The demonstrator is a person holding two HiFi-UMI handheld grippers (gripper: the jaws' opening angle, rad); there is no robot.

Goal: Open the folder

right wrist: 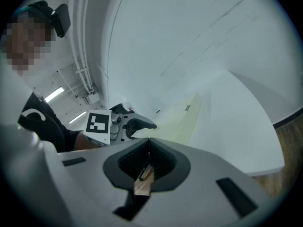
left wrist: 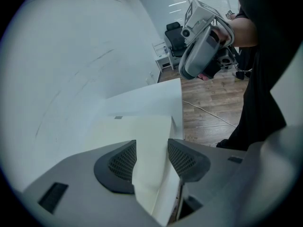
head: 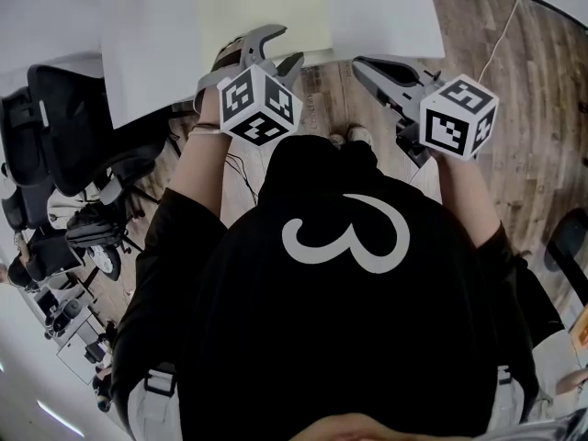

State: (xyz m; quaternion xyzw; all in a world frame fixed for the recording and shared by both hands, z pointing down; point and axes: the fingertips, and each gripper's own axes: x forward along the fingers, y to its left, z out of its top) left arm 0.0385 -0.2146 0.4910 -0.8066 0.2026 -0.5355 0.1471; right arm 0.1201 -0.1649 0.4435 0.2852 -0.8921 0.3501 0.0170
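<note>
A cream folder point(head: 262, 12) lies flat and closed on the white table point(head: 386, 12), reaching the table's near edge. My left gripper point(head: 280, 51) is at that edge, open, with one finger on each side of the folder's near edge point(left wrist: 142, 131). In the left gripper view point(left wrist: 151, 148) the jaws stand apart around the cream sheet and do not press it. My right gripper point(head: 360, 62) hangs off the table's near edge to the right of the folder, shut and empty point(right wrist: 148, 143). It sees the folder point(right wrist: 182, 119) and the left gripper point(right wrist: 128, 124) beyond its jaws.
Black office chairs point(head: 55, 136) and equipment stand on the floor at the left. Wooden floor point(head: 533, 108) with a thin cable point(head: 501, 39) runs under the table's right side. The person's body fills the lower head view.
</note>
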